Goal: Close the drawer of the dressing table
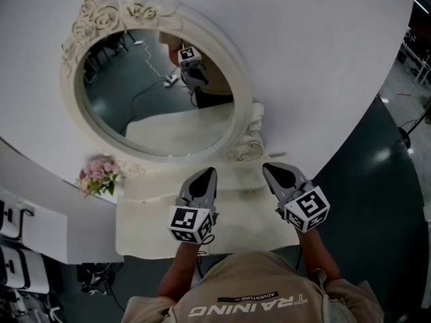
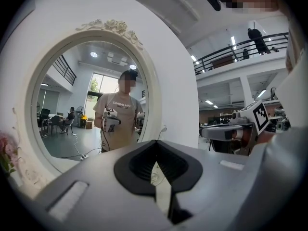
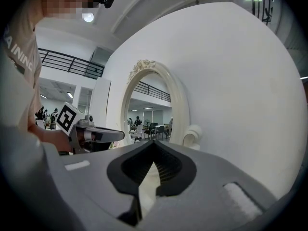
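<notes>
The cream dressing table stands against a white wall, with an oval mirror in a carved rose frame. No drawer front shows in any view; the table's front edge lies under my arms and body. My left gripper hovers over the tabletop, pointing at the mirror's base, shut with nothing in it. My right gripper hangs beside it, a little to the right, also shut and empty. In the left gripper view the jaw tips meet before the mirror. The right gripper view shows its tips touching, with the mirror beyond.
A small pink flower bouquet sits at the table's left end. A scrolled mirror support rises at the right. Dark floor lies to the right of the table, and white furniture stands at the left.
</notes>
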